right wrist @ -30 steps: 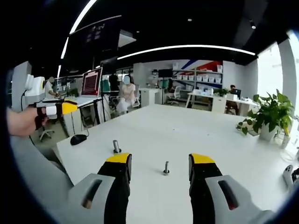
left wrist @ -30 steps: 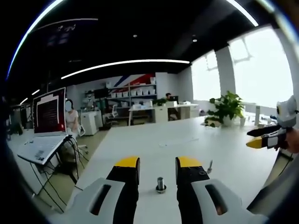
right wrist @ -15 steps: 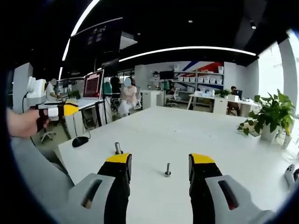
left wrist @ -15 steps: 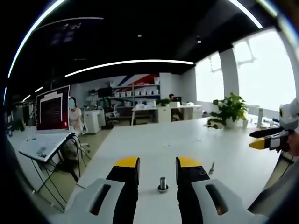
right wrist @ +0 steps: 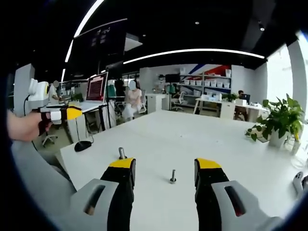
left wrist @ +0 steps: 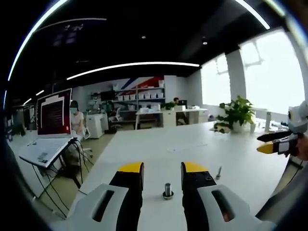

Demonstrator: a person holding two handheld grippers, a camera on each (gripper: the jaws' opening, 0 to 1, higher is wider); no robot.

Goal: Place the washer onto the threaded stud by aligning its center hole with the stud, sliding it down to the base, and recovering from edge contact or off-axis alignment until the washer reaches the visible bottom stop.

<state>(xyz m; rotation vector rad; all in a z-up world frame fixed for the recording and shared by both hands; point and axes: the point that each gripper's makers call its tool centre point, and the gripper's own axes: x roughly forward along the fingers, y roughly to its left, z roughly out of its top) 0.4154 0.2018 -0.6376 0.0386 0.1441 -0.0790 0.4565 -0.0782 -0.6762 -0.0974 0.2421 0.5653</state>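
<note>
In the left gripper view my left gripper point(left wrist: 162, 168) is open, its yellow-tipped jaws either side of a short thick metal post point(left wrist: 167, 190) with a flat ring round its foot, standing on the white table point(left wrist: 159, 144). A thin upright stud point(left wrist: 218, 172) stands just right of it. The right gripper point(left wrist: 276, 143) is held in a hand at the right edge. In the right gripper view my right gripper point(right wrist: 165, 164) is open and the thin stud point(right wrist: 172, 176) stands beyond its jaws. The thick post point(right wrist: 121, 153) is to the left, and the left gripper point(right wrist: 53, 114) is further left.
A black mouse point(right wrist: 83, 145) lies near the table's left corner. A potted plant point(right wrist: 281, 118) stands at the far right of the table. A laptop on a stand point(left wrist: 50, 130) is off the table to the left. Office desks, shelves and a seated person are behind.
Both cameras have drifted slightly; the post and stud stand where they were, and both pairs of jaws keep the same gap.
</note>
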